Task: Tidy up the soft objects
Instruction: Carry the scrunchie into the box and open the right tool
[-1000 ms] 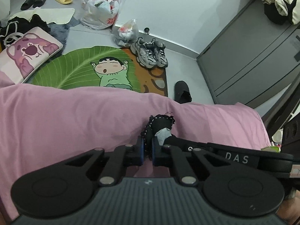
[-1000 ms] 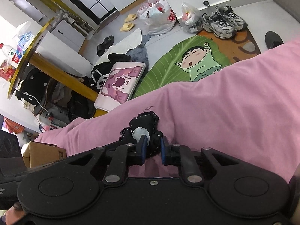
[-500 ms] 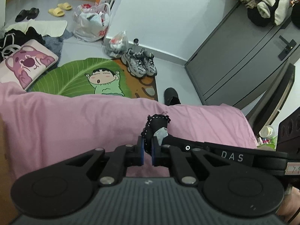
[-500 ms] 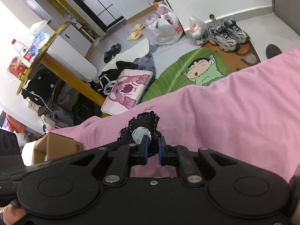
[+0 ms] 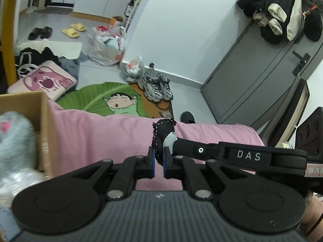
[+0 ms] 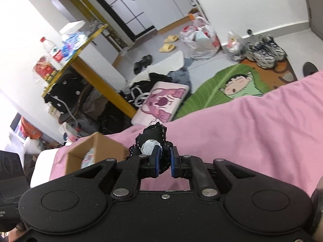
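Both grippers pinch one small black stitched pouch above the pink bedsheet, left gripper and right gripper each closed on it, while the cardboard box lies to their left, nearer the left gripper.

Blurry stuff by the cardboard box

Grey fuzzy thing in it is smeared, cut off at the left edge.

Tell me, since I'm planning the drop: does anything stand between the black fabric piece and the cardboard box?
Nothing visible does. Both the left gripper and right gripper pinch the black fabric piece; only open pink sheet lies between it and the cardboard box.
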Demonstrator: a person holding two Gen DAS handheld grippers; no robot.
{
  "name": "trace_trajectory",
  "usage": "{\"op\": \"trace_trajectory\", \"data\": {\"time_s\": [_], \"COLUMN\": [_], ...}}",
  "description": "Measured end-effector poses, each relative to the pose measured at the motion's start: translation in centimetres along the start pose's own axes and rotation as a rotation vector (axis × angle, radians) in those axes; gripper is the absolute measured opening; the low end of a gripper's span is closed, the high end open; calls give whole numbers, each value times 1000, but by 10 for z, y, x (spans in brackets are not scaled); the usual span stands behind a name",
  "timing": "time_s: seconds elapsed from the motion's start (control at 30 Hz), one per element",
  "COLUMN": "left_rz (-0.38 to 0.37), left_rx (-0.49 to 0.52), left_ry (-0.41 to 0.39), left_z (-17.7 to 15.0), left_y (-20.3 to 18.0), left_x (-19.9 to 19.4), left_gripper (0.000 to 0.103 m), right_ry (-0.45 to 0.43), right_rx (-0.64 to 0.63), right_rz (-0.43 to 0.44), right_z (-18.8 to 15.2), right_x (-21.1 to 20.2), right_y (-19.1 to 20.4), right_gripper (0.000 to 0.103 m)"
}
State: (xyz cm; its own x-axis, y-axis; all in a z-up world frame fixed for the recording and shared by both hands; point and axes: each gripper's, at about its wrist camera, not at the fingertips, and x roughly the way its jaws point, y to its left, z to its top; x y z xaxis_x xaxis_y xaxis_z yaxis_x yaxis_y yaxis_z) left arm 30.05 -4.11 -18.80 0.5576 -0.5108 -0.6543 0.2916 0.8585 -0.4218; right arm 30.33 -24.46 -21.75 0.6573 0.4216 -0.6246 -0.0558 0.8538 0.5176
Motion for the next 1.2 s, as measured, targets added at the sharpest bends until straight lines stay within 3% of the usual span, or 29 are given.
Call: {"op": "trace_trajectory", "data": {"time_s": [0.7,0.8,1.2], "left_rz": [173,200,225], "left_rx": [-53,-52,-58], "left_ry": [-165,-176,-154], "left_z": [-4,-4,0], "left_y": [50,59,86], "left_x": [-98,-107,-106], "left_gripper": [4,4,4], "right_ry": [13,27,35], "right_rx": [-48,-52,-67], "right_rz": [202,222,198], "right_z": [-19,-21,-23], "right_x": [19,26,41], "right_y": [86,96,105], "right_gripper": [12,16,21]}}
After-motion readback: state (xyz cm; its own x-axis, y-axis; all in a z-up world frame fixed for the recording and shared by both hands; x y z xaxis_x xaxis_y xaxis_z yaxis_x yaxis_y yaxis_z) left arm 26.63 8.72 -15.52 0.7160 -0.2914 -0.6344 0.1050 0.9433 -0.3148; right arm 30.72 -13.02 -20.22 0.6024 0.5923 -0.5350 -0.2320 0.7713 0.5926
